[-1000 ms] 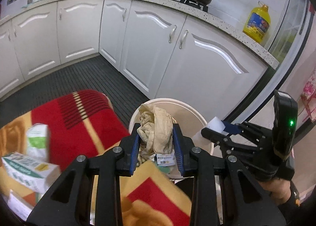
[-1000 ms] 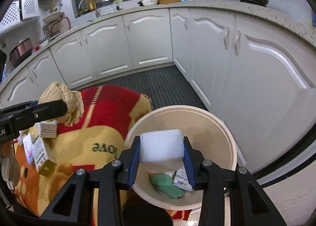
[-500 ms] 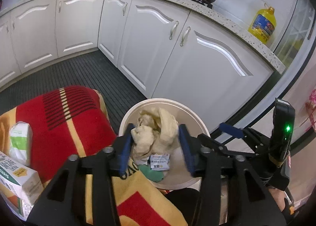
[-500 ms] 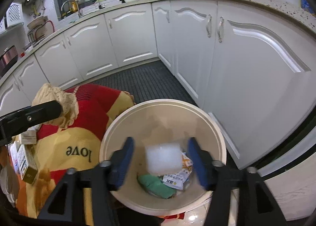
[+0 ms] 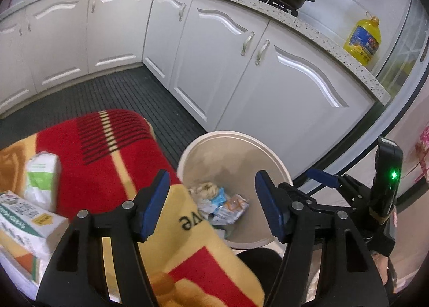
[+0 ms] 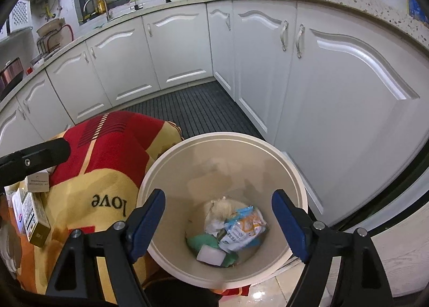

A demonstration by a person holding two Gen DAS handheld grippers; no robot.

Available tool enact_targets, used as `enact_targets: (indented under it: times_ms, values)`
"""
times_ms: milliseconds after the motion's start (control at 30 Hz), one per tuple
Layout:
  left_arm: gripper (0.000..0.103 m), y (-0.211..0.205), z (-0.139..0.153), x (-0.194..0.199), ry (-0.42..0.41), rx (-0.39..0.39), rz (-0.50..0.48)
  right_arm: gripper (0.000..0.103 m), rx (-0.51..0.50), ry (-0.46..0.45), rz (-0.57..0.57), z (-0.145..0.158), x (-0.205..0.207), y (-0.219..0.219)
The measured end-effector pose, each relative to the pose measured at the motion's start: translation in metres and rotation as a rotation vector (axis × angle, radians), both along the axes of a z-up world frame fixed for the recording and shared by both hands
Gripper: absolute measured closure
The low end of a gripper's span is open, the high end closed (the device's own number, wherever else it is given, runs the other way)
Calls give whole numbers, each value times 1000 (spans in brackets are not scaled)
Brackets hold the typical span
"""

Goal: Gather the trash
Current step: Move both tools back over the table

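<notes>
White kitchen cabinets [image 6: 182,47] back a round cream bin [image 6: 292,173] holding crumpled tan paper [image 6: 221,207], wrappers and a white sponge block [image 6: 210,254]. Left tongs [image 5: 211,203] and right tongs [image 6: 218,222] both stand apart, empty.

In the bin [image 6: 295,173]: a sponge [image 6: 210,254] nearest, wrappers [image 6: 242,226] behind it. Left of the bin, a blanket [image 6: 107,173] with boxes [image 5: 25,219] on it. Behind both, cabinets [image 6: 254,65].
</notes>
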State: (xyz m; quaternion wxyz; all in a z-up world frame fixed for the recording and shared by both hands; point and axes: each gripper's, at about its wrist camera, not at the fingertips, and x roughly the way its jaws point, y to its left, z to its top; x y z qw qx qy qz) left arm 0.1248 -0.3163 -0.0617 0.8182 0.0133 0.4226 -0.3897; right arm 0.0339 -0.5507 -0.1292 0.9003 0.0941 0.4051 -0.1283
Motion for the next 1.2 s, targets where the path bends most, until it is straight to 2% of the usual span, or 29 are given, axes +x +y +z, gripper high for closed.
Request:
enact_targets:
  times_ms: [433, 533, 900, 1200]
  values:
    - [38, 62, 13, -8, -103, 38, 119, 22, -18, -37, 90, 19, 7, 51]
    - [38, 80, 15, -9, -112, 33, 146, 19, -25, -50, 115, 24, 10, 67]
    - [38, 150, 21, -14, -158, 60, 264, 18, -27, -61, 231, 33, 25, 125]
    - [38, 219, 23, -15, -150, 71, 346, 18, -15, -82, 341, 44, 33, 177]
